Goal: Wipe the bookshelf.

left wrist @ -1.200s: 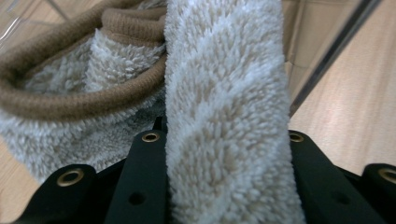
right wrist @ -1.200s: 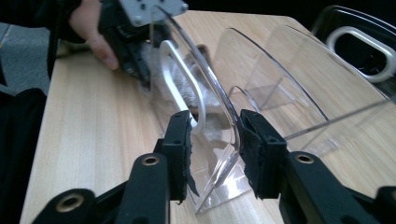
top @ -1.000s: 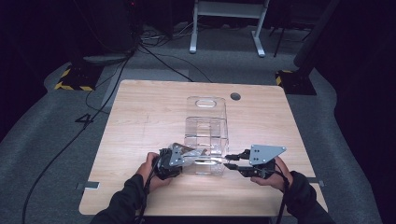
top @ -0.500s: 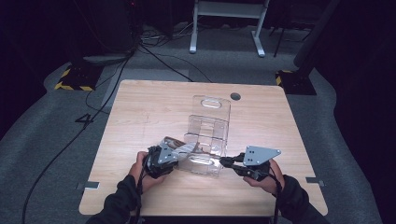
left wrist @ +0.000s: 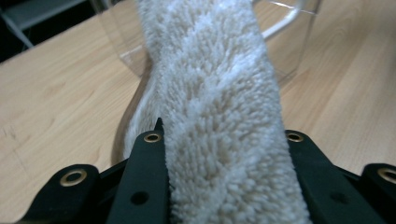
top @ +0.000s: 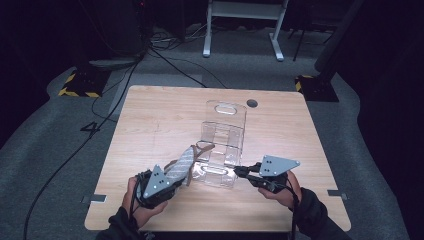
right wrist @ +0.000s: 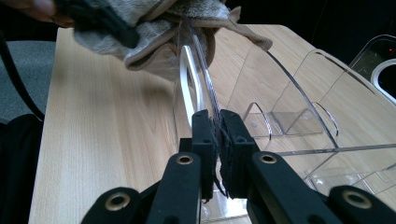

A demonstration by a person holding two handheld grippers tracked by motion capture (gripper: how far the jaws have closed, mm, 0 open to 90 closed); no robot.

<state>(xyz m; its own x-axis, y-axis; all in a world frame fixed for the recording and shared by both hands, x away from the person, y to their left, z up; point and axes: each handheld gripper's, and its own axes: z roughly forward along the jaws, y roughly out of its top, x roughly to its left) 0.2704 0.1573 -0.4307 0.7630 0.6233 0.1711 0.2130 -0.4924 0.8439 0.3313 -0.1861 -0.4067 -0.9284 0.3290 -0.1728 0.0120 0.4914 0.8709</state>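
A clear plastic organizer [top: 226, 135] with several compartments lies in the middle of the wooden table [top: 150, 120]. My left gripper [top: 186, 176] is shut on a fluffy grey-beige cloth [top: 182, 162], whose far end with brown trim rests at the organizer's near left corner. In the left gripper view the cloth [left wrist: 215, 84] fills the space between the jaws, with the organizer [left wrist: 292, 28] behind it. My right gripper [top: 238, 171] is shut on the organizer's near wall. In the right gripper view the jaws [right wrist: 217, 120] pinch that thin clear wall [right wrist: 196, 70], and the cloth [right wrist: 154, 28] hangs at the upper left.
A round cable hole [top: 252, 103] sits at the table's far edge. Cables [top: 165, 55] and a white stand's legs [top: 240, 30] are on the grey floor beyond. Bare wood spreads to the left and right of the organizer.
My left gripper has moved left and toward the near edge, drawing the cloth away from the organizer. My right gripper has shifted slightly left while holding the wall.
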